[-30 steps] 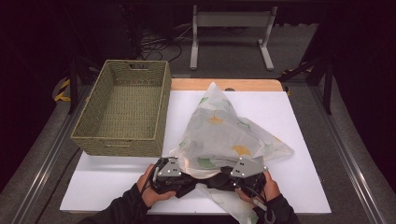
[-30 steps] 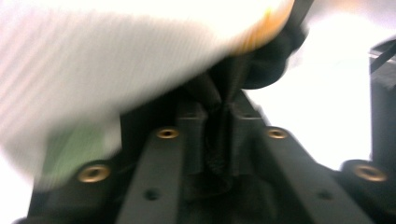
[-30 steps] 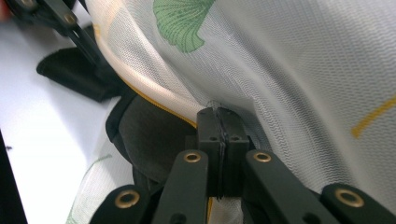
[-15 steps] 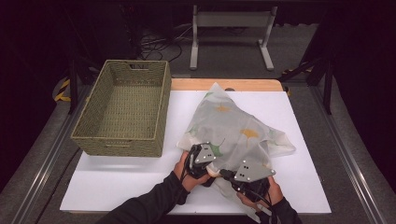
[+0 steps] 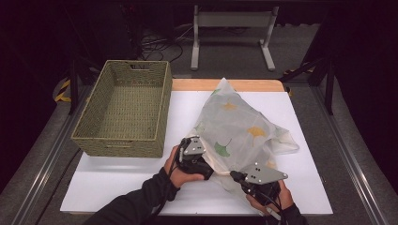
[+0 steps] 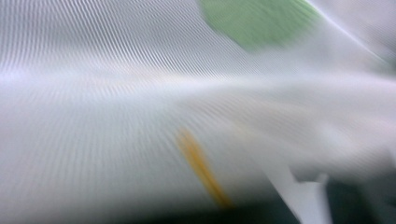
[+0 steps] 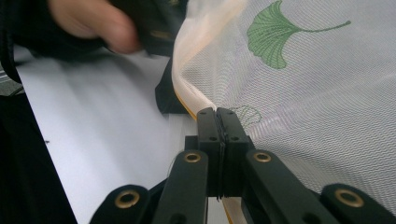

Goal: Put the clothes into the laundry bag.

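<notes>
At the far left of the high view a woven basket (image 5: 123,108) stands on the white board (image 5: 117,183), just beside the left edge of the cloth.

Left gripper (image 5: 202,164): held in the person's left hand (image 5: 177,169), near the front of the board, right of the basket. Its tip meets the near left edge of the cloth (image 5: 239,129). In the left gripper view the mesh fabric (image 6: 140,93) lies directly against the camera, blurred, with a green patch at the top and an orange streak lower down. The jaws are hidden there and under the cloth edge in the high view; whether they are apart or closed cannot be told.

Cloth: a sheer white mesh printed with green and yellow leaves. It lies bunched and raised on the middle and right of the board, its far corner reaching the wooden strip (image 5: 197,85) at the back.

Right gripper (image 7: 217,114): held in the right hand (image 5: 277,199) at the front right of the board. Its jaws are pressed together on the hemmed edge of the cloth (image 7: 303,93). The hem rises from between the jaw tips and runs up and away; the mesh spreads to the right of the jaws.
</notes>
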A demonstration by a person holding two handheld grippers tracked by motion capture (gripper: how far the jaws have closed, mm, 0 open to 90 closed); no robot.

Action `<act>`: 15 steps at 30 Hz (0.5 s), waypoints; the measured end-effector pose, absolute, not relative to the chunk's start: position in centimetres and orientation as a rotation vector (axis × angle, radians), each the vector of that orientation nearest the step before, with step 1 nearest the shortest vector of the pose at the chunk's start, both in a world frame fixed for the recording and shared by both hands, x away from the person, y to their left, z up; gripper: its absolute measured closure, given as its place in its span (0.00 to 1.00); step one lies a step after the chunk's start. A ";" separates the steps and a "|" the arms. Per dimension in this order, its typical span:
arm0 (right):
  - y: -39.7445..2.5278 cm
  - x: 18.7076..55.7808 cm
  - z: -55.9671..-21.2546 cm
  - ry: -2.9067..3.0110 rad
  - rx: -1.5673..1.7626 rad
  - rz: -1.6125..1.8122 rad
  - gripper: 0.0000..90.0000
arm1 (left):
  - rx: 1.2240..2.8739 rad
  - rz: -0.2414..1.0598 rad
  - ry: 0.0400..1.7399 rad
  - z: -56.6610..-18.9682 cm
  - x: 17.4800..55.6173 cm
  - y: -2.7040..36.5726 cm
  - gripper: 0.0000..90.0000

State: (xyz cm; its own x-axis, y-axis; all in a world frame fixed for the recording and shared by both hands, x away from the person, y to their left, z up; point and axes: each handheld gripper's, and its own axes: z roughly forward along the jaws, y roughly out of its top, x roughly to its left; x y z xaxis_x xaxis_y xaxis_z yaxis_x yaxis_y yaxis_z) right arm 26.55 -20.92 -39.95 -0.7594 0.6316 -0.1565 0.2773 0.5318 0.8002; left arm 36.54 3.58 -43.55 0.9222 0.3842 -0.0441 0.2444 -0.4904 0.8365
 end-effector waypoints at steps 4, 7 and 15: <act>-20.8 26.6 -39.9 2.342 0.742 1.112 1.00 | 2.183 0.166 0.397 -43.7 35.1 6.3 0.23; -20.4 26.6 -40.0 2.352 0.733 1.112 0.99 | 2.287 0.191 0.396 -44.9 34.7 6.7 0.22; -19.4 27.0 -40.9 2.400 0.715 1.065 0.99 | 2.303 0.190 0.414 -46.5 36.0 6.1 0.39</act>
State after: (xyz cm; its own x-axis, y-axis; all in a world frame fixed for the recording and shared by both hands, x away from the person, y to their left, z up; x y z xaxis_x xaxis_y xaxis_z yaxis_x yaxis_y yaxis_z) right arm 26.97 -19.35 -40.88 -0.7811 0.6027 -0.1631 0.2836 0.5752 0.7673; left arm 36.04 6.08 -46.54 0.9359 0.3521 0.0094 0.2365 -0.6481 0.7239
